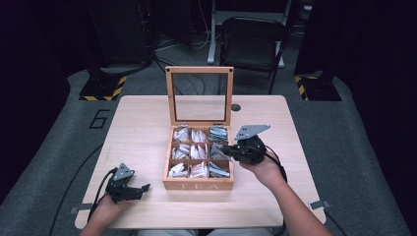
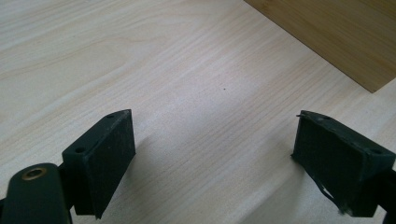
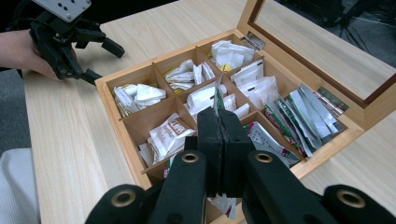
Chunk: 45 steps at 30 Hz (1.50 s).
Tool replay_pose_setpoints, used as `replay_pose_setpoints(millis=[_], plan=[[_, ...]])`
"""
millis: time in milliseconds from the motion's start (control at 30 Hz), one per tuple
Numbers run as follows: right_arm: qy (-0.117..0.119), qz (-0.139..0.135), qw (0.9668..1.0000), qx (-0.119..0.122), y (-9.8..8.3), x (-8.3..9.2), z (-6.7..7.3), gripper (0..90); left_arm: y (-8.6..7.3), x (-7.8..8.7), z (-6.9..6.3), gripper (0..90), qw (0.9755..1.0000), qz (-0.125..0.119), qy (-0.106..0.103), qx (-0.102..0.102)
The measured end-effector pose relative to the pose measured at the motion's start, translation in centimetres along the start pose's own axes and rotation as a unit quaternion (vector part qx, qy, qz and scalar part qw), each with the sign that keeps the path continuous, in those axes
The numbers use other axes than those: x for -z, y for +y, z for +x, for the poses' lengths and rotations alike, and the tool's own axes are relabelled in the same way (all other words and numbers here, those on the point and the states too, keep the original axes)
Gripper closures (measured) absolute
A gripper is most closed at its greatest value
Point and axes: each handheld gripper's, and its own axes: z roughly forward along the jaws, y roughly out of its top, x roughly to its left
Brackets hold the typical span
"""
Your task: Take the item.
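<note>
Sachets in every compartment of open tea box.

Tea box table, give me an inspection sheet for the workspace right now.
Surface: pale wooden table, bare around the box.
Job's things: wooden tea box, glass lid standing open; nine compartments hold tea bags and sachets.
Clutter: a small dark round spot on the table behind the box, too small to identify.
Grippers: right tool shut over the box's right middle compartment, a thin sachet edge rising from its tips; left tool open, resting on the table left of the box, nothing between its jaws.
Cables: one black cable trails from the left tool off the near edge.
Surroundings: dark room, black chair behind the table, yellow-black striped bases on the grey floor.
</note>
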Motion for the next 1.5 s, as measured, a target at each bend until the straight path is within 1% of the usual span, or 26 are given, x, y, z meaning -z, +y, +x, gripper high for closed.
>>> replay_pose_setpoints(millis=[67,133,367,400,467,500,600,733,767,833,867,1000,1067,1100,1200,1233,1300,1333,1367,1400,1433,1467,1500], plan=[[-0.002,0.0,1.0,-0.004,0.0,0.2,0.0,88.9,0.0,0.0,0.0,12.6,1.0,-0.001,0.0,-0.001],[-0.005,-0.002,1.0,0.0,0.0,0.3,-0.2,88.8,0.0,0.0,0.0,12.6,1.0,-0.001,0.0,-0.001],[-0.019,-0.008,0.9998,-0.007,-0.2,1.4,-0.7,88.8,0.0,0.0,0.0,12.5,1.0,0.0,0.0,-0.002],[-0.02,-0.008,0.9997,-0.005,-0.2,1.5,-0.8,88.8,0.0,0.0,0.0,12.5,1.0,0.0,0.0,-0.002],[-0.024,-0.008,0.9996,-0.008,-0.3,1.8,-1.0,88.8,0.0,0.0,0.0,12.6,1.0,0.0,0.0,-0.002],[-0.025,-0.01,0.9996,-0.005,-0.4,1.9,-1.1,88.8,0.0,0.0,0.0,12.5,1.0,0.0,0.0,-0.002],[-0.03,-0.009,0.9995,-0.011,-0.6,2.3,-1.3,88.8,0.0,0.0,0.0,12.5,1.0,0.0,0.0,-0.002],[-0.036,-0.011,0.9992,-0.01,-0.9,2.8,-1.7,88.8,0.0,0.0,0.0,12.5,1.0,0.0,0.0,-0.002],[-0.039,-0.01,0.999,-0.016,-1.0,2.9,-1.7,88.8,0.0,0.0,0.0,12.5,1.0,0.0,0.0,-0.002],[-0.043,-0.009,0.9989,-0.017,-1.1,3.2,-1.8,88.8,0.0,0.0,0.0,12.6,1.0,0.0,0.0,-0.003],[-0.045,-0.009,0.9989,-0.012,-1.2,3.4,-2.0,88.8,0.0,0.0,0.0,12.5,1.0,0.0,0.0,-0.002],[-0.052,-0.013,0.9984,-0.019,-1.4,3.8,-2.3,88.8,0.0,0.0,0.0,12.6,1.0,0.0,0.0,-0.002],[-0.056,-0.009,0.9982,-0.022,-1.5,4.1,-2.4,88.8,0.0,0.0,0.0,12.6,1.0,0.0,0.0,-0.002],[-0.056,-0.011,0.9982,-0.017,-1.6,4.2,-2.6,88.8,0.0,0.0,0.0,12.6,1.0,0.0,0.0,-0.002],[-0.061,-0.012,0.9978,-0.021,-1.8,4.4,-2.8,88.8,0.0,0.0,0.0,12.6,1.0,0.0,0.0,-0.002],[-0.064,-0.007,0.9976,-0.023,-2.0,4.5,-2.8,88.8,0.0,0.0,0.0,12.5,1.0,0.0,0.0,-0.002],[-0.067,-0.011,0.9975,-0.021,-2.1,4.6,-3.0,88.8,0.0,0.0,0.0,12.6,1.0,0.0,0.0,-0.002],[-0.069,-0.006,0.9973,-0.026,-2.2,4.7,-3.0,88.8,0.0,0.0,0.0,12.6,1.0,0.0,0.0,-0.002],[-0.07,-0.009,0.9973,-0.021,-2.3,4.8,-3.2,88.8,0.0,0.0,0.0,12.6,1.0,0.0,0.0,-0.002],[-0.071,-0.005,0.9971,-0.025,-2.4,5.0,-3.2,88.8,0.0,0.0,0.0,12.5,1.0,0.0,0.0,-0.002],[-0.073,-0.009,0.997,-0.023,-2.5,5.0,-3.4,88.8,0.0,0.0,0.0,12.6,1.0,0.0,0.0,-0.002],[-0.076,-0.006,0.9966,-0.03,-2.7,5.2,-3.4,88.8,0.0,0.0,0.0,12.6,1.0,0.0,0.0,-0.002],[-0.079,-0.01,0.9965,-0.028,-2.8,5.3,-3.5,88.8,0.0,0.0,0.0,12.6,1.0,0.0,0.0,-0.002]])
